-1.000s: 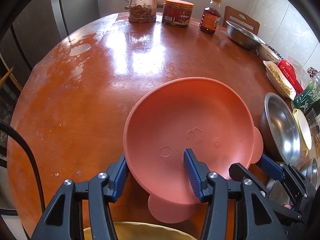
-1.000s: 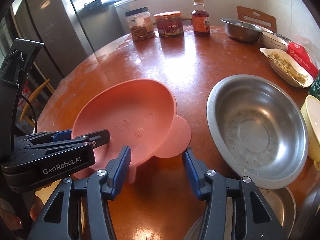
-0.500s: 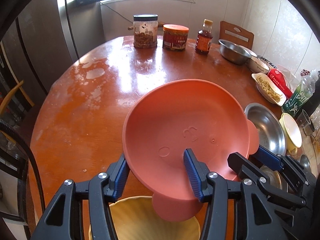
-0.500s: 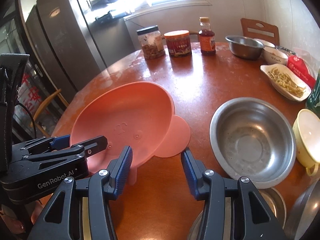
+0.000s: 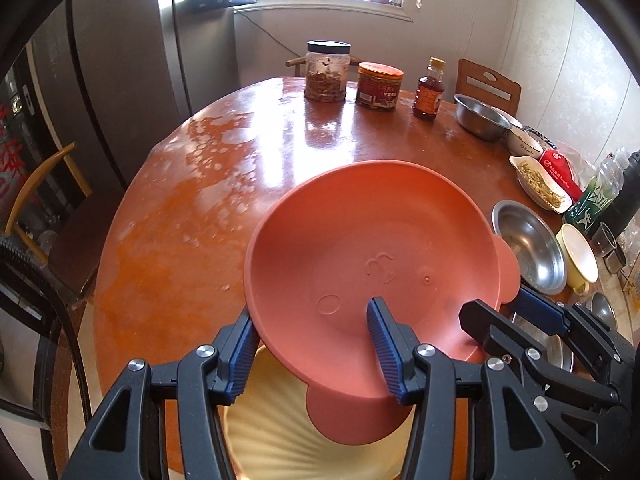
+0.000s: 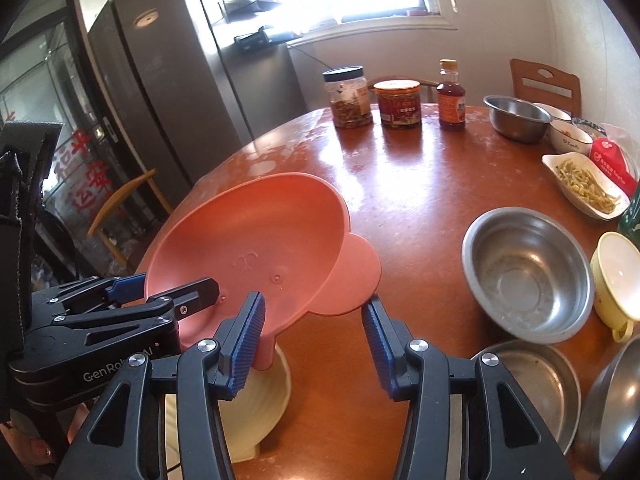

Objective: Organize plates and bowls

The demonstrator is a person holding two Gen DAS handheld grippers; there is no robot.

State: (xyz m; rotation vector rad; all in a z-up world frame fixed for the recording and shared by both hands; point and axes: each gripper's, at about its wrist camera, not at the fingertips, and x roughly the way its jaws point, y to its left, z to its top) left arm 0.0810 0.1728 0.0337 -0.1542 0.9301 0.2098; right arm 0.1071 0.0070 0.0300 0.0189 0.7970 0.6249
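The left hand-held gripper (image 5: 312,344) has the pink bear-eared bowl (image 5: 372,260) pinched by its near rim, one blue pad inside the bowl and the other outside under the rim, and the bowl hangs tilted in the air, its open face turned back toward the camera. Directly below it, at the near edge of the surface (image 5: 208,184), sits the cream scalloped plate (image 5: 280,428); the bowl's lower ear overlaps that plate in the left wrist view. That is the relation that matters: the bowl is above the plate, held clear of it, so the drop looks like a straight lowering with the tilt levelled out.

The right hand-held gripper (image 6: 312,344) is spread wide and grasps nothing. It hovers just beside the bowl's right ear, with the cream scalloped plate (image 6: 256,412) just left of its line. The left hand is plainly the one doing the work; the right is close enough to steady the far ear if needed.

Off to the right, the steel bowl (image 6: 528,272) and the yellow cup (image 6: 616,276) rest side by side, well apart from the pink bowl, with more steel dishes (image 6: 532,376) nearer the edge.
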